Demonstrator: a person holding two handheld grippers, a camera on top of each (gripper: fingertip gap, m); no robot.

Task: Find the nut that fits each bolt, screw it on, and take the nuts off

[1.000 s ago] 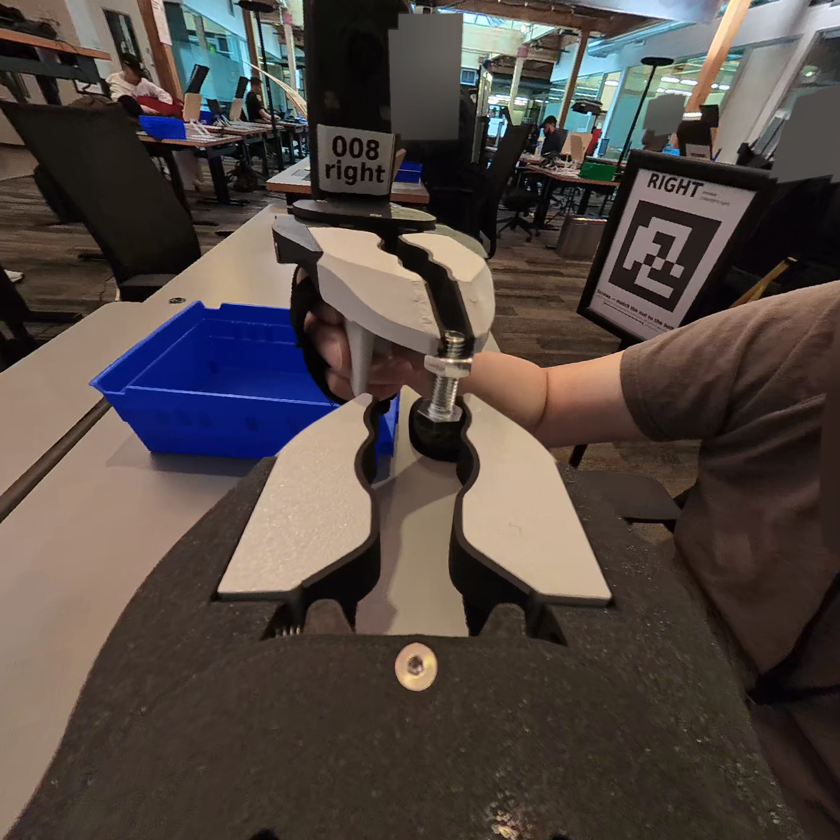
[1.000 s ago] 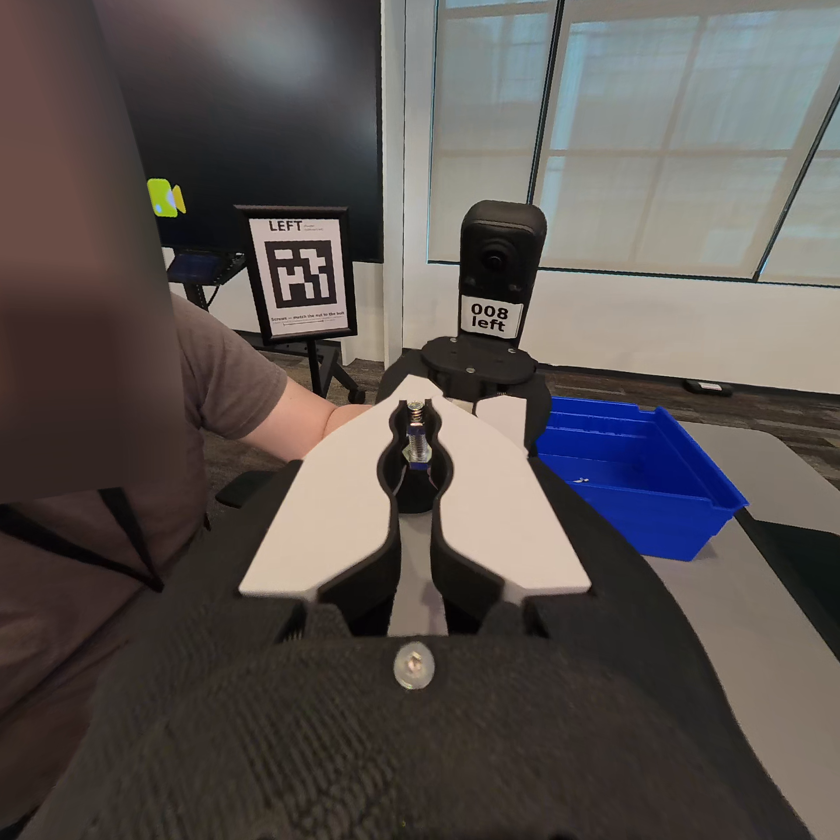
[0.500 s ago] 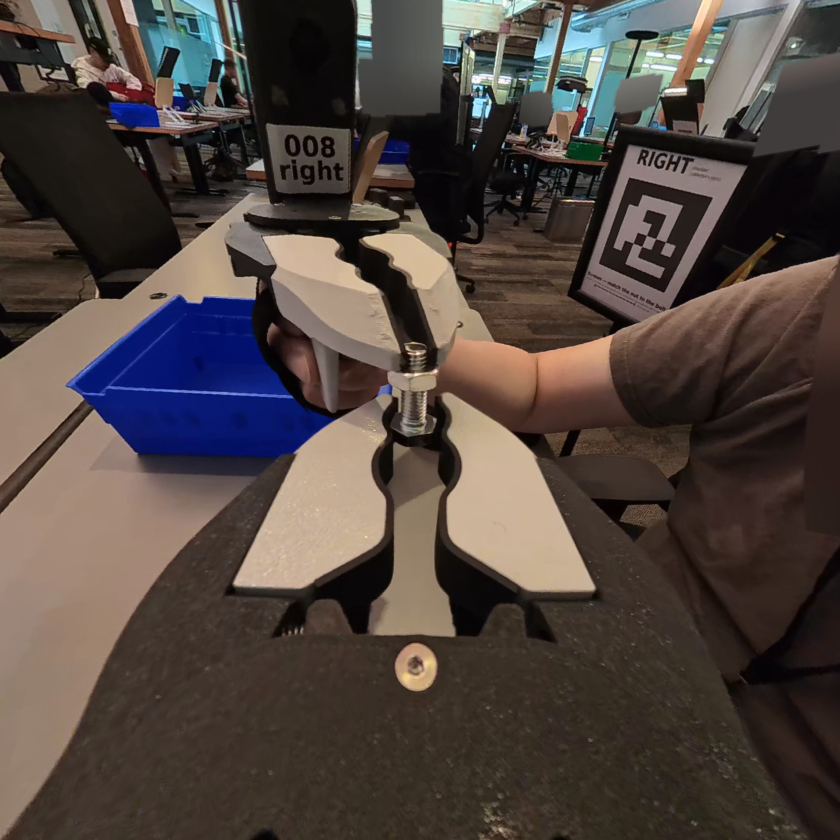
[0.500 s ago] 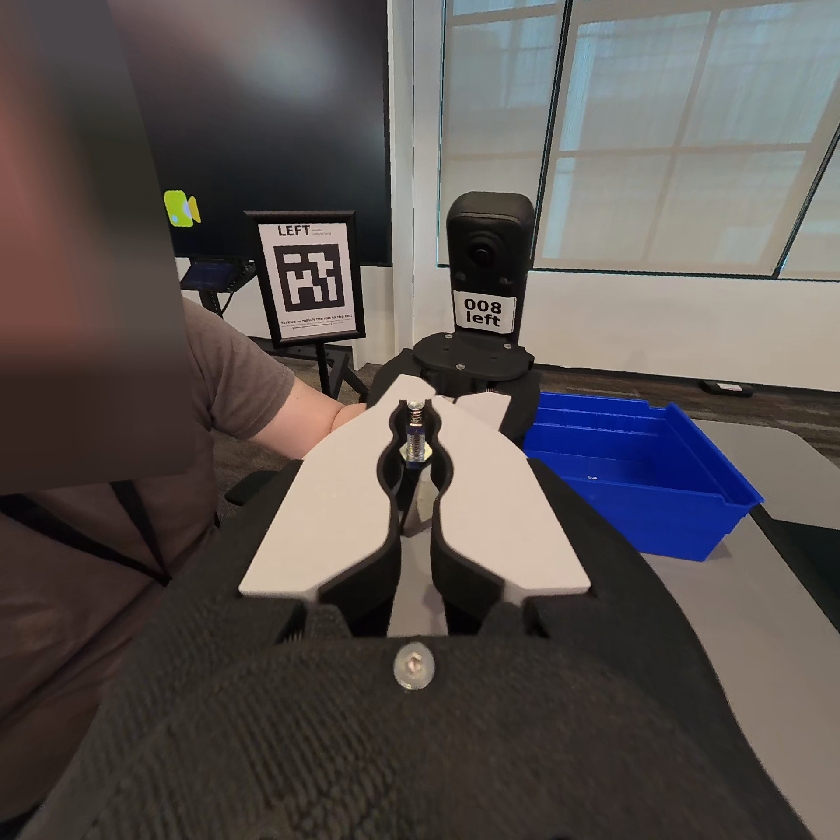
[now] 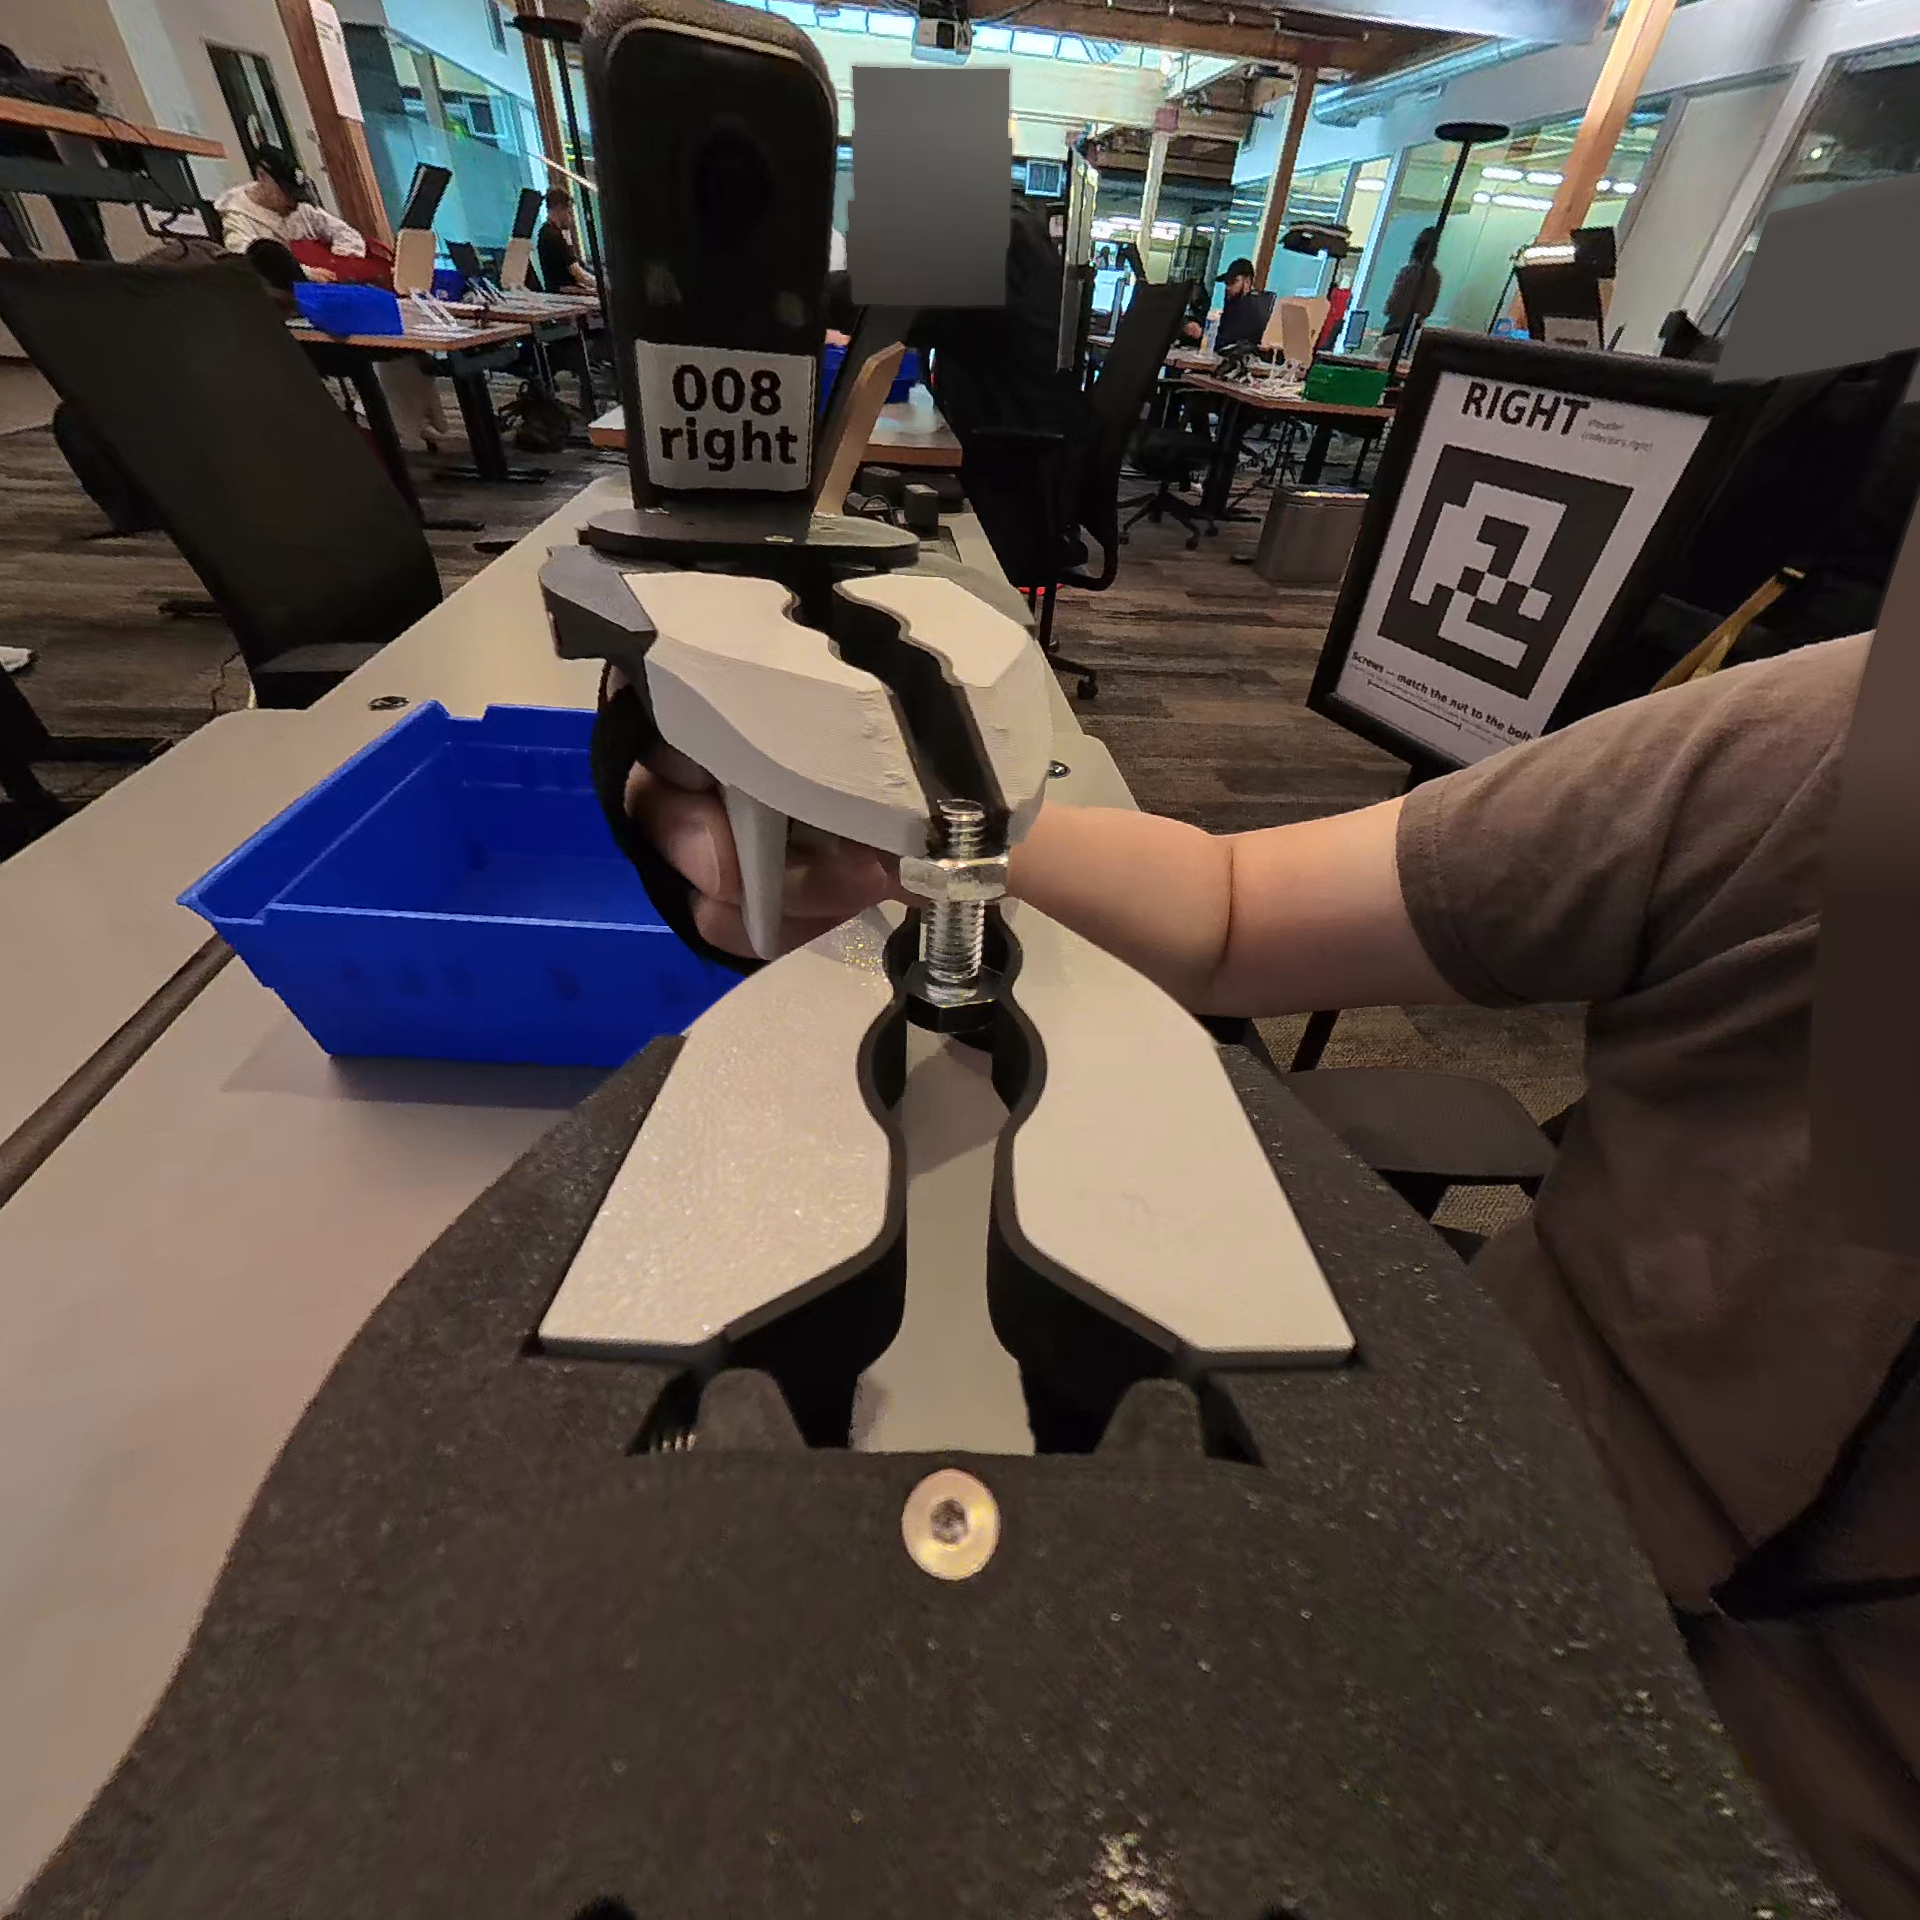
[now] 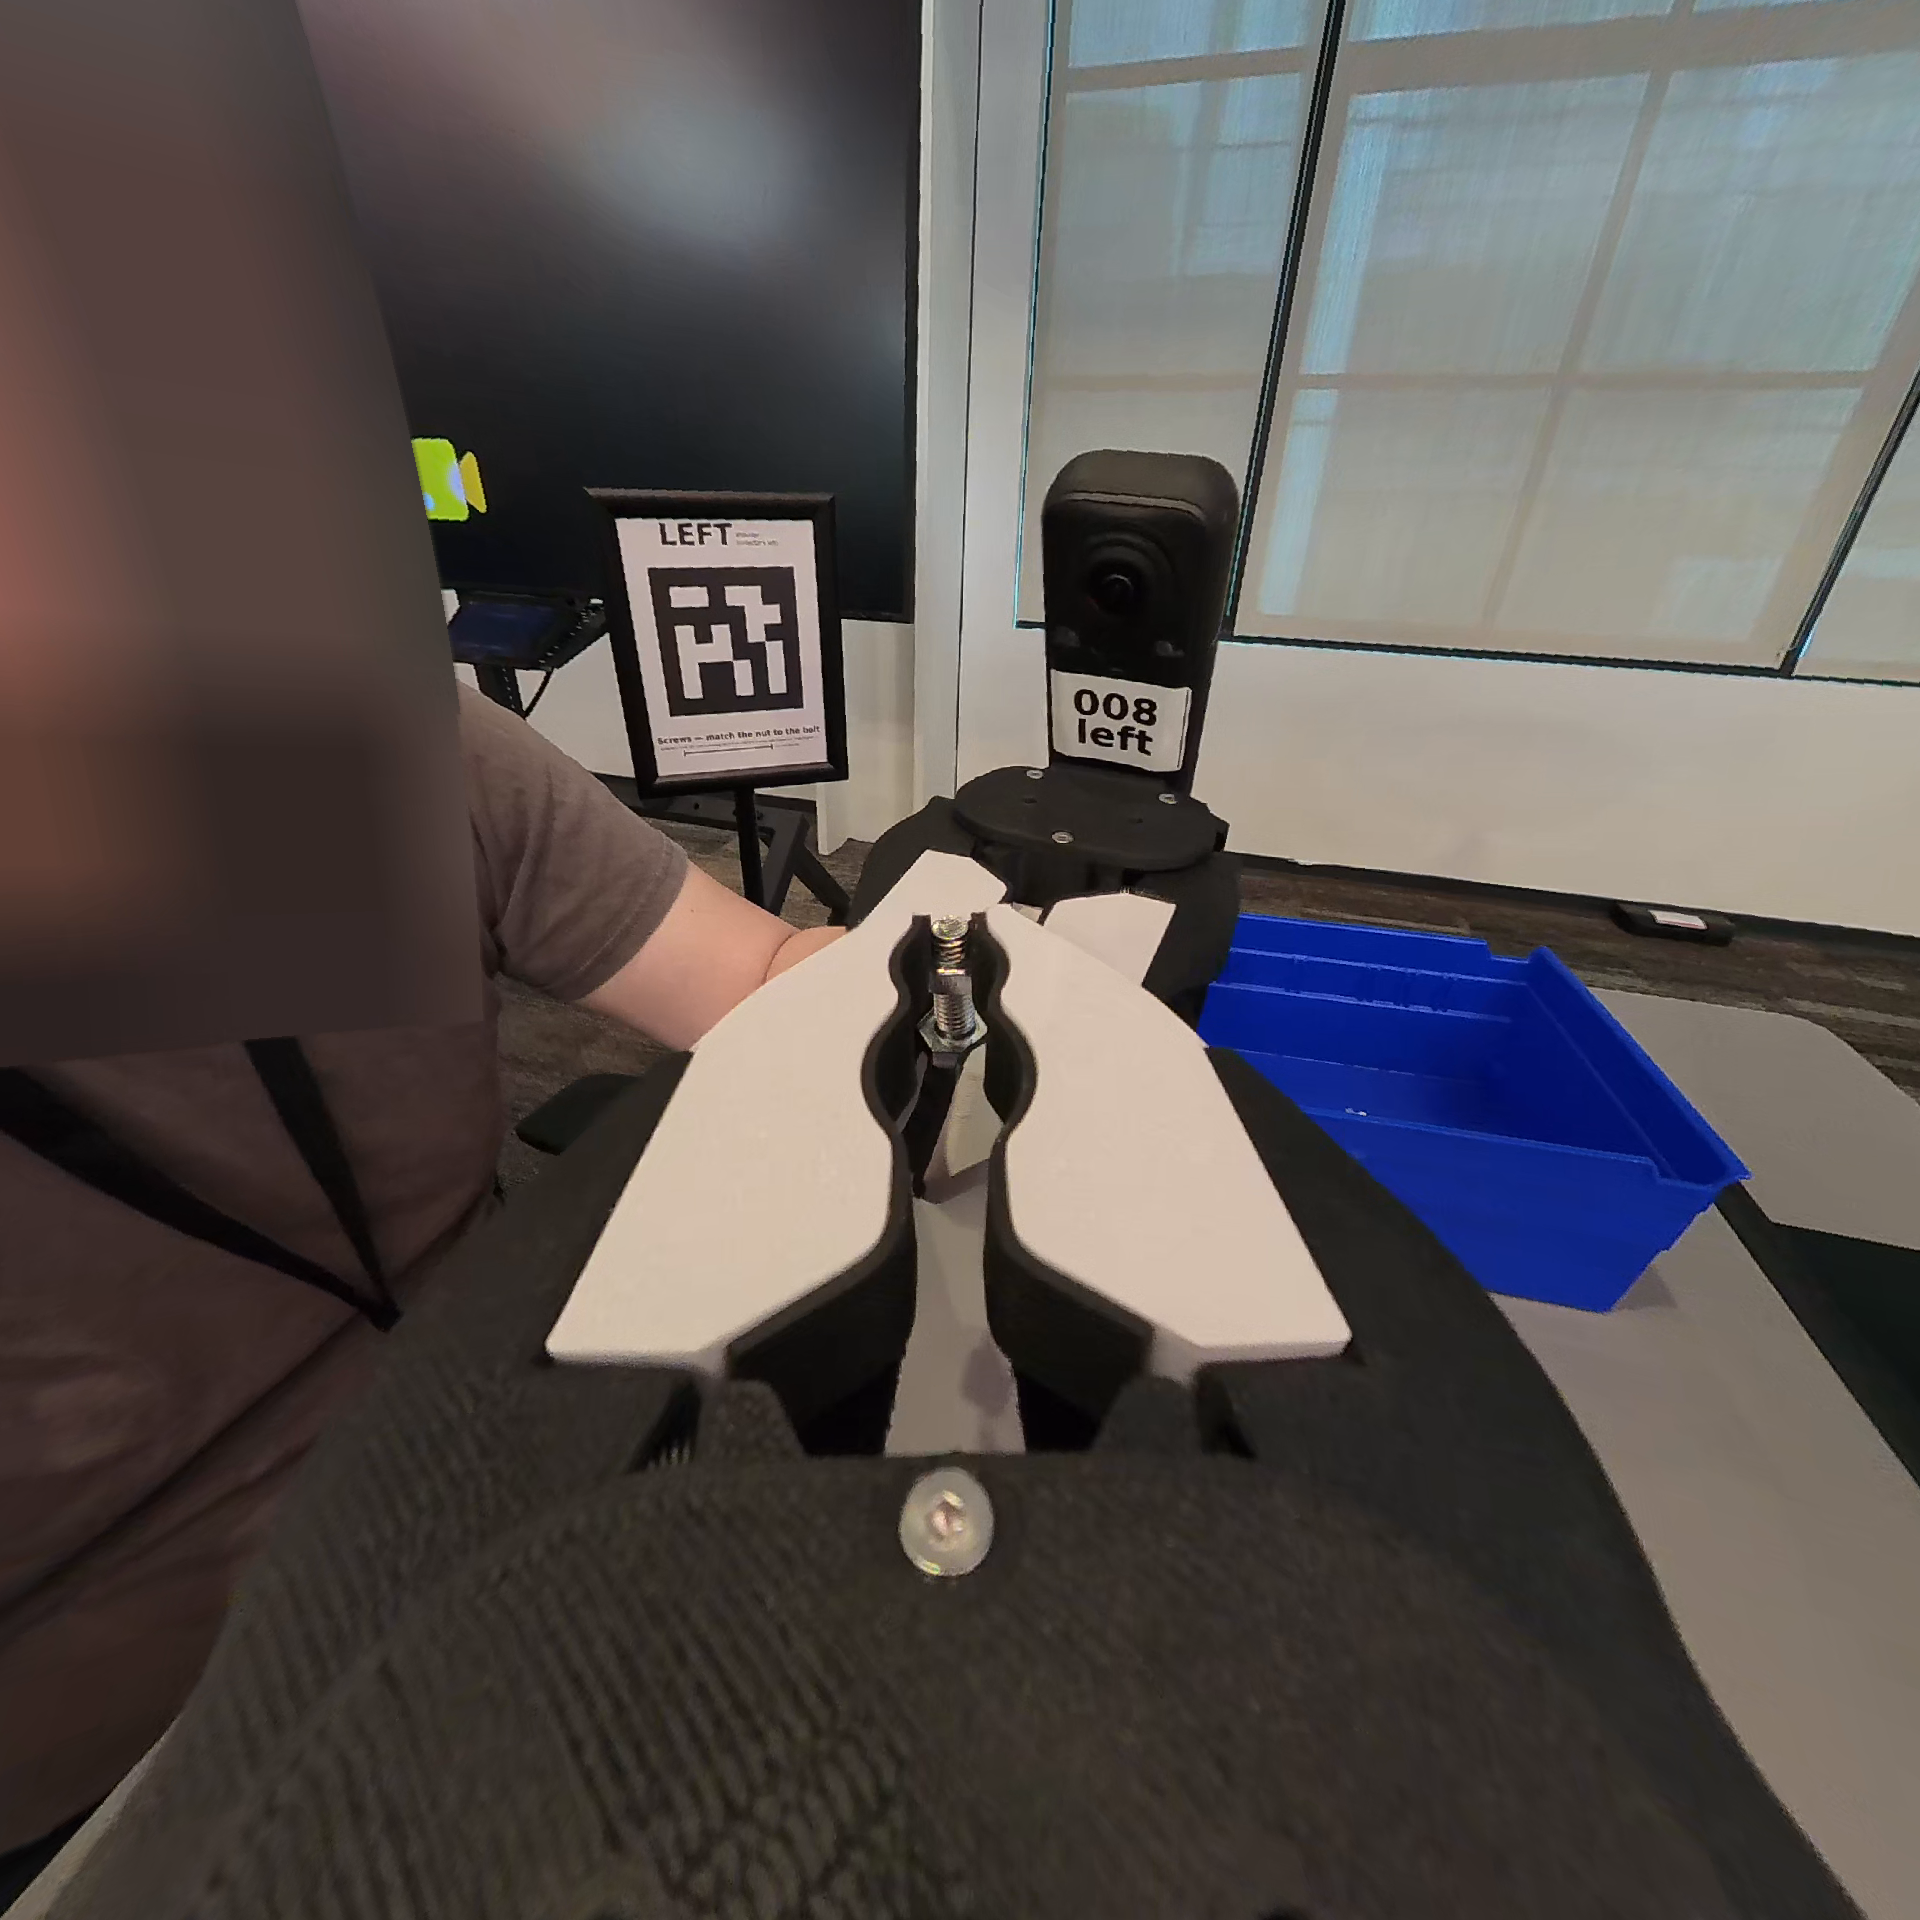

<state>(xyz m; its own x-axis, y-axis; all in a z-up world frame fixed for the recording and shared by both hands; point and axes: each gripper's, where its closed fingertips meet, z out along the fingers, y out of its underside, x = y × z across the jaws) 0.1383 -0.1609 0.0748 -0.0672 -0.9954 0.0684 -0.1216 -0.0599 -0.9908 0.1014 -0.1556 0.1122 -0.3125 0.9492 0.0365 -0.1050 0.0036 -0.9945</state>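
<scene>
Gripping the dark head end of a bolt point(image 5: 954, 935), the left gripper point(image 5: 951, 1013) has its fingers point(image 5: 769, 1164) drawn in close around it, with only a narrow gap showing behind the tips. The threaded shaft stands up from those tips toward 12 o'clock. A silver nut point(image 5: 953, 876) sits partway along the thread, and the right gripper point(image 5: 961, 821) comes down from above, its two pale fingers nearly together and pinched at the bolt's upper end, right by the nut; whether they press the nut itself or only the thread cannot be told. A person's hand point(image 5: 727, 862) holds that gripper's handle at about 9 o'clock from the nut.

From the right wrist view, the bolt point(image 6: 949, 992) lies along the slot between the right gripper's fingers point(image 6: 790, 1143), pointing toward 12 o'clock, with the nut point(image 6: 948, 1031) in the wider notch. The left gripper's body point(image 6: 1091, 842) lies beyond at 12 o'clock.

A blue bin point(image 5: 457, 883) rests on the grey table point(image 5: 260, 1299) at 9 o'clock from the bolt, well apart from it. A framed sign point(image 5: 1496, 561) stands at 2 o'clock.
</scene>
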